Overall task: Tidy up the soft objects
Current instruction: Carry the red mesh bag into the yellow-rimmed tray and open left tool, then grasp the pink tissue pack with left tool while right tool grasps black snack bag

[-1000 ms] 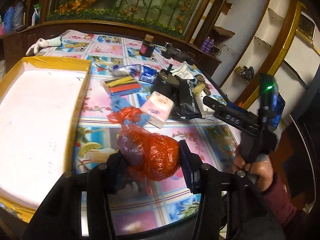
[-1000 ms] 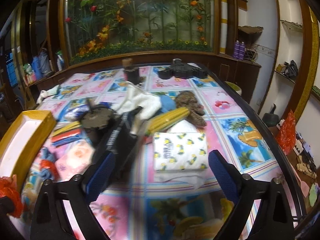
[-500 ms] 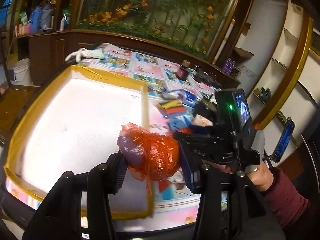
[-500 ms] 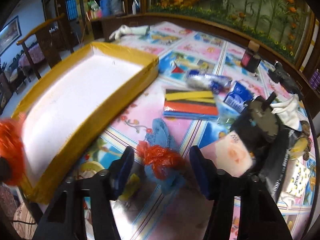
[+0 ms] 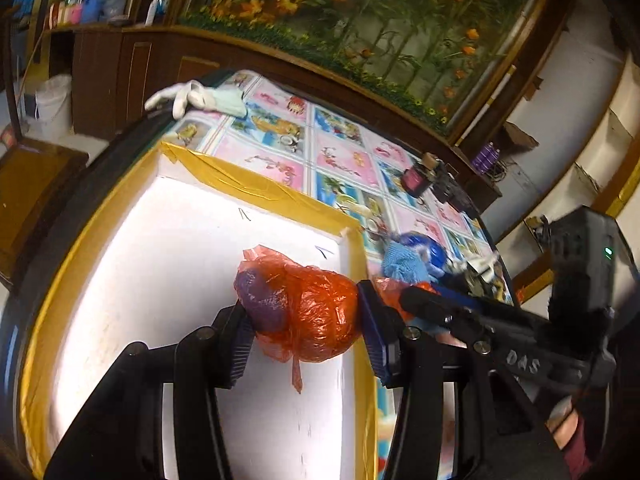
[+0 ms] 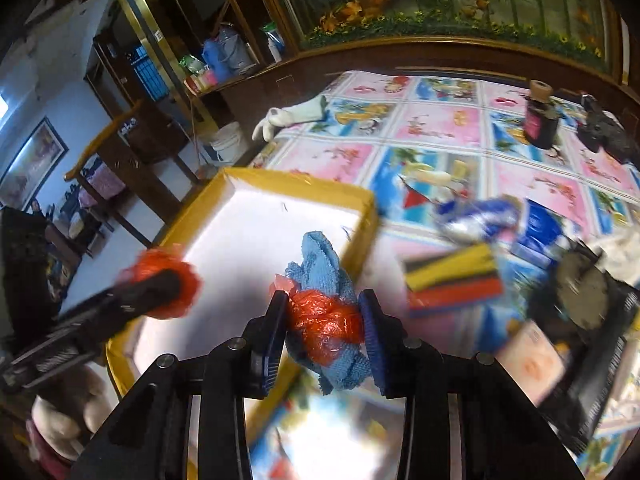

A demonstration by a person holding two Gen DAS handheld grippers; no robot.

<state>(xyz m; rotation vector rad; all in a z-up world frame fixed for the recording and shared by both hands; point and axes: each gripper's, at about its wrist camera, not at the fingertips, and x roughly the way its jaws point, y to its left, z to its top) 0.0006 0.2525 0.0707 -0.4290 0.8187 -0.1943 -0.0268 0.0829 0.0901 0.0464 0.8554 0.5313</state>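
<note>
Hanging over the tray [image 5: 260, 192] on a cartoon-tiled table [image 6: 432, 128], the left gripper [image 5: 304, 320] is clamping a red bag [image 5: 316, 312]; the right gripper [image 6: 324, 328] is pinching a blue cloth [image 6: 320, 264].

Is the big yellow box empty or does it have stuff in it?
Empty, as far as shown. The box floor is bare white; the red bag is clamped in the left gripper over it.

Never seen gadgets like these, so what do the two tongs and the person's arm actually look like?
Both are black frames with silver bolts. The left tongs and right tongs have ribbed blue pads. One body reads "DAS" in white, with a green light. A dark red sleeve shows.
</note>
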